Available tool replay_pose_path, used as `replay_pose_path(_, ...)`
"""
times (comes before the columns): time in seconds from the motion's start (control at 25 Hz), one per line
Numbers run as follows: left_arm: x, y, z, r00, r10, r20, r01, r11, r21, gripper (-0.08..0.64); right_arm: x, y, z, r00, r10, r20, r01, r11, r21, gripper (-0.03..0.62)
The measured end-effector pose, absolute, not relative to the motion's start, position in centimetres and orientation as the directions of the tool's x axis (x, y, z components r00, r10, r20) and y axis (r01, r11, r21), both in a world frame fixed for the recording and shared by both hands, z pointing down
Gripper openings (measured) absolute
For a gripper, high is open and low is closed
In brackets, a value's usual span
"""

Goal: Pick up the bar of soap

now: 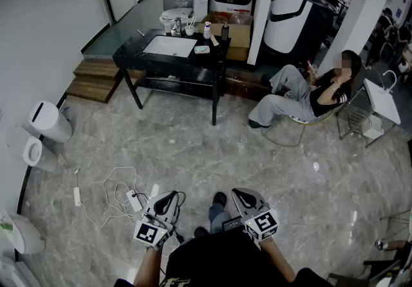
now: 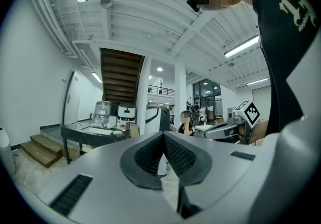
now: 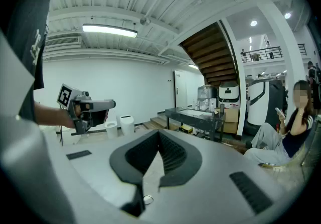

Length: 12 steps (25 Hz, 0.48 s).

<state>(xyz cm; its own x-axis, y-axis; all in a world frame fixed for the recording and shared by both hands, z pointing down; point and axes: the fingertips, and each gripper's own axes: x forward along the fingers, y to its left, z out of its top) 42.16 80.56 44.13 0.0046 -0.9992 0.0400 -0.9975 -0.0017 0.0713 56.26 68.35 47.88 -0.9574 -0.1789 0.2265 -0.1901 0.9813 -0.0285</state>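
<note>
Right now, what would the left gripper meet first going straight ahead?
Nothing near: the left gripper points level across open floor. Far off, its line seems to end at the white-and-black machine right of the black table; depth unclear.

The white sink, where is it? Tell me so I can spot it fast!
Across the grey floor stands a black table beside wooden steps. The white sink is set into its top. It is the only big flat white rectangle there; the bottles beside it are small and upright.
</note>
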Motion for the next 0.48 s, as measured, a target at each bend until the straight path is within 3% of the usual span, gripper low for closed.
replay_pose_path(0.48, 41.6, 76.8, 44.0, 0.017, -0.998, 0.055, -0.998, -0.014, 0.06, 0.009, 57.0, 64.8, 48.3, -0.95, -0.21, 0.233, -0.227, 0.973, -0.049, 0.009)
